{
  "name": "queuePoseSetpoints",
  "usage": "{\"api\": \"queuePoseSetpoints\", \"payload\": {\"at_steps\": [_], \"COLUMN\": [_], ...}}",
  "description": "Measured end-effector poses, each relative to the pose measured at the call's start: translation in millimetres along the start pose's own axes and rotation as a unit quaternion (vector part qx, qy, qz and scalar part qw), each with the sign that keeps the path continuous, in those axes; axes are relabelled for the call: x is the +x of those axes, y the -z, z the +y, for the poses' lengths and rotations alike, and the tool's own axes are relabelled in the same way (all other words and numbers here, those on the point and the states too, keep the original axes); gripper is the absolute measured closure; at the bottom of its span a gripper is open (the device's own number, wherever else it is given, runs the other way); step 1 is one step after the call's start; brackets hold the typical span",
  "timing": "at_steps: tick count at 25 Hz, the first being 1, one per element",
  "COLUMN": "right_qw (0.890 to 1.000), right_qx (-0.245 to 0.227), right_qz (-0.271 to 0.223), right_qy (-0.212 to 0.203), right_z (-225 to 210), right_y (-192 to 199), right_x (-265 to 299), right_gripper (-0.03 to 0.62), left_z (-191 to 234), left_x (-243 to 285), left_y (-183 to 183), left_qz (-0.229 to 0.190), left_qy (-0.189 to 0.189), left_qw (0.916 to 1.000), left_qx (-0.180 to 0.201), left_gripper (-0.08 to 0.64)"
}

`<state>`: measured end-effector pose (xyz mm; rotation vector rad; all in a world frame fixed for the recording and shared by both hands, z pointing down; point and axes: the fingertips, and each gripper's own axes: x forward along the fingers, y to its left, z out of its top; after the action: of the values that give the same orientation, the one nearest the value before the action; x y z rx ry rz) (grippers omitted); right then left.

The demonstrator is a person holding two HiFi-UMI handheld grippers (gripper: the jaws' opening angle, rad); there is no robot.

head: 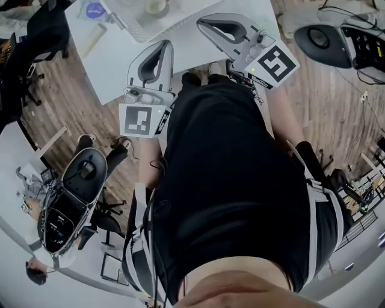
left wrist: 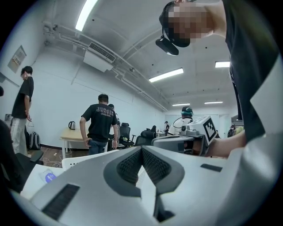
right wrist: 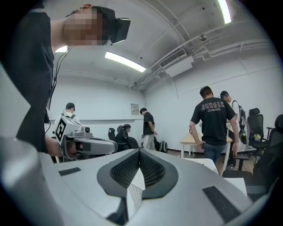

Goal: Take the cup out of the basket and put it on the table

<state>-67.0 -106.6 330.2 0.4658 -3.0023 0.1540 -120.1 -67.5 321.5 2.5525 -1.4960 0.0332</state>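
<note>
Grey two-jaw left gripper [left wrist: 141, 149] and right gripper [right wrist: 139, 151]: both closed, empty. Pale round cup [head: 155, 6] apparently in white mesh basket [head: 135, 24], 12 o'clock on white table [head: 114, 66]. Pickup not begun; next move calls for opening jaws and reaching forward.

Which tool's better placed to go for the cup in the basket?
Left, narrowly. The left tool points straight at the basket holding the cup; the right tool sits off to its side, angled across. Both are shut and empty.

Head view looks straight down; the 2 gripper views face the room, sharing the black-shirted person [left wrist: 101, 126] [right wrist: 214, 121].
</note>
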Motion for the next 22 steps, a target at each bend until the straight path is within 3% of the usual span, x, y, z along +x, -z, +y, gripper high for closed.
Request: {"api": "queuePoseSetpoints", "payload": {"at_steps": [5, 9, 22], "right_qw": [1.0, 1.0, 0.997], "right_qx": [0.001, -0.015, -0.05], "right_qz": [0.001, 0.01, 0.052], "right_qy": [0.023, 0.015, -0.02], "right_z": [-7, -7, -28], "right_y": [-5, -6, 0], "right_x": [24, 28, 61], "right_gripper": [0.574, 0.574, 0.572], "left_z": [26, 27, 37], "left_x": [4, 7, 5], "left_y": [0, -1, -2], "left_qz": [0.001, 0.003, -0.001], "left_qy": [0.026, 0.034, 0.0], "left_qw": [0.9997, 0.9994, 0.9997], "left_qx": [-0.002, -0.001, -0.025], "left_gripper": [0.541, 0.541, 0.541]}}
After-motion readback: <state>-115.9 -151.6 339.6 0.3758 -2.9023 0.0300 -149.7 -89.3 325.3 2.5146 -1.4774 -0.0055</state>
